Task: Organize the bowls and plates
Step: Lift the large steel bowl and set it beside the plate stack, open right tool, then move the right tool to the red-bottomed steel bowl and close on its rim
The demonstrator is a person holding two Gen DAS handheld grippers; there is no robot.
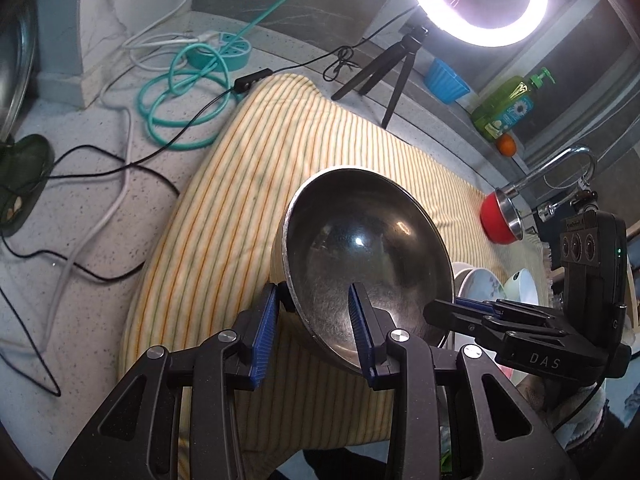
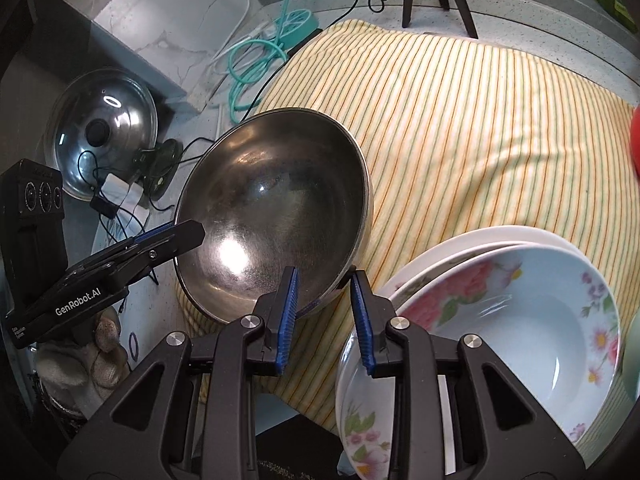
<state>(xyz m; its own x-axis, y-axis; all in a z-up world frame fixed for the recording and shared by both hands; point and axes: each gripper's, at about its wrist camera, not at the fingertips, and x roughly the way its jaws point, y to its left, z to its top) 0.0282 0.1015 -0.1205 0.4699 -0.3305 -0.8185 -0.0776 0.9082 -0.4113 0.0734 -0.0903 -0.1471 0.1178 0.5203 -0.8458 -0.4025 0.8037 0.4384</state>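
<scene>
At centre frame, both grippers, left (image 1: 314, 322) and right (image 2: 325, 312), clamp the bowl (image 2: 276, 216); keep it level.

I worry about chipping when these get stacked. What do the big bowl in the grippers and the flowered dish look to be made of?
Big bowl: looks like stainless steel, a dull grey sheen with fine scratches and sharp lamp glints. Flowered dish: seems glazed ceramic or melamine, glossy pale blue with printed pink flowers; the look alone cannot settle which.
</scene>
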